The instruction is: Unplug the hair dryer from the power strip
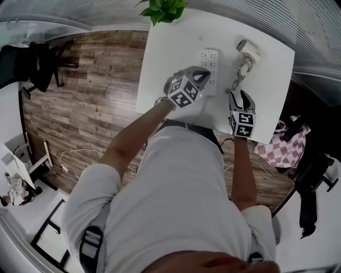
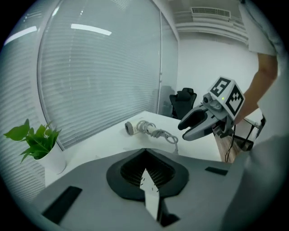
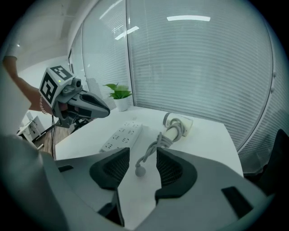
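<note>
The white power strip (image 1: 209,69) (image 3: 121,135) lies on the white table (image 1: 170,48). The hair dryer (image 1: 249,51) (image 3: 178,122) (image 2: 133,127) lies to its right with its grey cord (image 1: 241,73) (image 3: 160,142) bunched beside it. The cord's plug (image 1: 229,89) (image 3: 140,171) rests loose on the tabletop, out of the strip. My right gripper (image 1: 238,96) (image 3: 143,159) (image 2: 183,131) hovers open above the plug, touching nothing. My left gripper (image 1: 202,75) (image 2: 146,169) (image 3: 107,111) is lifted over the strip's near end, pads together, nothing held.
A potted green plant (image 1: 162,9) (image 3: 118,94) (image 2: 38,142) stands at the table's far edge by the window blinds. A wood floor (image 1: 85,96) and a dark chair (image 1: 37,64) lie left of the table. A checked cloth (image 1: 282,149) sits at the right.
</note>
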The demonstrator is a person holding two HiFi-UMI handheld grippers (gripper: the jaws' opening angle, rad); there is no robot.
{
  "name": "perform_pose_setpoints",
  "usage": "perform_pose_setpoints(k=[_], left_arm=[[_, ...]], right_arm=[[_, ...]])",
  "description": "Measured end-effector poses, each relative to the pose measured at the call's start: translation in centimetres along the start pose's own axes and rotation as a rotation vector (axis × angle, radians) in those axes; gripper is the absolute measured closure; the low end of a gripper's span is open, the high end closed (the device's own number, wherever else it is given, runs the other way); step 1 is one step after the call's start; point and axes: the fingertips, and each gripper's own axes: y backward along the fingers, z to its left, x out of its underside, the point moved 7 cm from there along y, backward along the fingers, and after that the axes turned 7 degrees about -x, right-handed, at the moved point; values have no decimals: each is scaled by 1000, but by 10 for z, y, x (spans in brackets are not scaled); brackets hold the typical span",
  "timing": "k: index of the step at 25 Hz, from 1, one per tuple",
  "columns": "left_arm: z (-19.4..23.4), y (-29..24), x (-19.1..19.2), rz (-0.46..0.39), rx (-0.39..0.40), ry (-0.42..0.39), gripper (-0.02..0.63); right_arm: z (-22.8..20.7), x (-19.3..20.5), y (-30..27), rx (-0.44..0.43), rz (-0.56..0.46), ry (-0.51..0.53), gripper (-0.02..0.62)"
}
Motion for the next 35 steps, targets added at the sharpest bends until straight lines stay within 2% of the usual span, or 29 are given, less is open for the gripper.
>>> perform_pose_setpoints(k=[5, 15, 23, 29, 35], left_arm=[[-1, 36, -25, -112, -21, 117, 586], [-8, 115, -92, -360, -31, 254, 586], [-27, 175, -136, -526, -63, 256, 586], [-34, 202, -149, -567, -51, 287, 585], [-38, 223, -164, -607, -63, 246, 586]], right_arm=[[9, -32, 27, -16, -89, 22, 402], [46, -117, 88, -129, -299, 22, 497], [79, -170, 134, -220, -390, 25, 537], [97, -189, 162, -298, -456, 52, 543], [110, -201, 179, -311, -475, 104, 563]])
